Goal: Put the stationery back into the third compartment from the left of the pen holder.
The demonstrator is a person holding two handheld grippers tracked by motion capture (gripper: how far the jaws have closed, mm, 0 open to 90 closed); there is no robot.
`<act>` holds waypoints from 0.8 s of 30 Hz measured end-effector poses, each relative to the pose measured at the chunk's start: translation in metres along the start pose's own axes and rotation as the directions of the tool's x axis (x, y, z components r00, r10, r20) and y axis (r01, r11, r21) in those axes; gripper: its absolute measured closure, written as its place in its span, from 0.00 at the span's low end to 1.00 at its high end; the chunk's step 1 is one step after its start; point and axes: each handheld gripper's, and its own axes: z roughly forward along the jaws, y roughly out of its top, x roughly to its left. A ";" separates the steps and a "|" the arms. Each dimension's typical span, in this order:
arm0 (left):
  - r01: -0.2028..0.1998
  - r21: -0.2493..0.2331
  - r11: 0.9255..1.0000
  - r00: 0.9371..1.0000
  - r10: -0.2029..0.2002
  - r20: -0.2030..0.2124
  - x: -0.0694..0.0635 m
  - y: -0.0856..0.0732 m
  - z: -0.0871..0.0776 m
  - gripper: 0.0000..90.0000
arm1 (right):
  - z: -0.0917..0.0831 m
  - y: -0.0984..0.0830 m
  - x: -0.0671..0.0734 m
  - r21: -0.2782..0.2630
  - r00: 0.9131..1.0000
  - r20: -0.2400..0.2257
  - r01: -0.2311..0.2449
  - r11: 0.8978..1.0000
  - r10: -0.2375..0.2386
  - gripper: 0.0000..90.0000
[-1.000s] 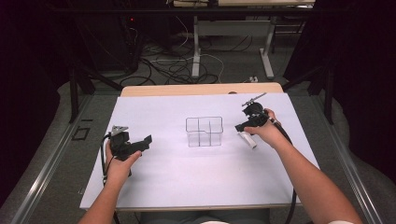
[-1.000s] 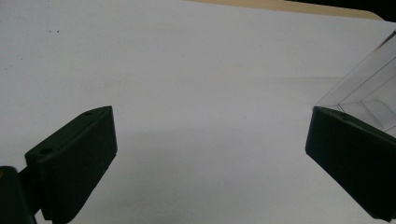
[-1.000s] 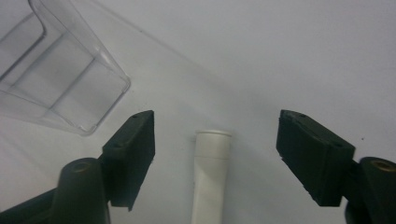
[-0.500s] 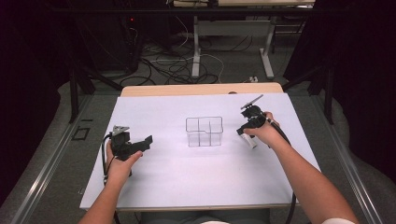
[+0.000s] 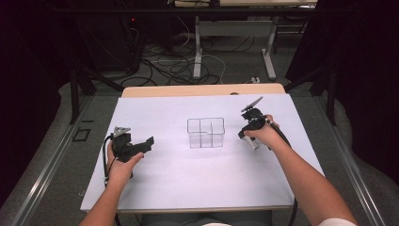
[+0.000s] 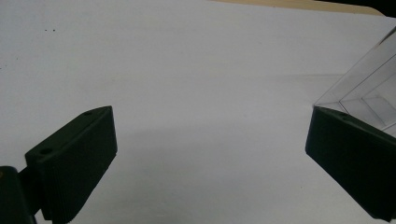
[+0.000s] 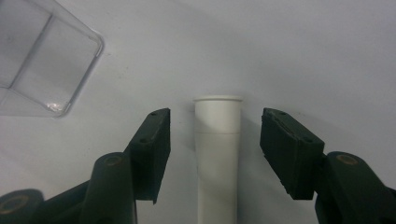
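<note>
White tube (image 7: 217, 154) between right gripper (image 7: 215, 149) jaws, untouched, closing in.

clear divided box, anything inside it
The clear divided box looks empty: only the white table cover shows through its walls. The white tube lies outside it, between the right gripper's open jaws.

The high view is dim around its borders: the floor and desks beyond the table's far edge sink into near-black, while the white table cover (image 5: 197, 174) is evenly and softly lit from above. The picture is slightly soft, with grain in the dark parts. Shadows on the cover are faint. In the left gripper view a broad, pale shadow lies between the jaws. In the right gripper view the clear box (image 7: 42, 60) catches small glints, and the white tube (image 7: 217, 154) is sharp.
</note>
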 end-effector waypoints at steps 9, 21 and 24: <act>0.006 -0.002 1.000 1.000 -0.006 0.001 0.000 0.000 0.000 0.02 | 0.006 -0.001 -0.002 0.023 1.000 -0.008 -0.020 1.000 0.021 0.53; 0.006 -0.001 1.000 1.000 -0.006 0.002 0.000 0.000 0.000 0.02 | 0.008 0.000 -0.002 0.048 1.000 -0.007 -0.023 0.999 0.024 0.67; 0.007 -0.002 1.000 1.000 -0.007 0.002 0.000 0.000 0.000 0.02 | 0.008 0.000 -0.001 0.052 1.000 -0.001 -0.024 0.998 0.024 0.72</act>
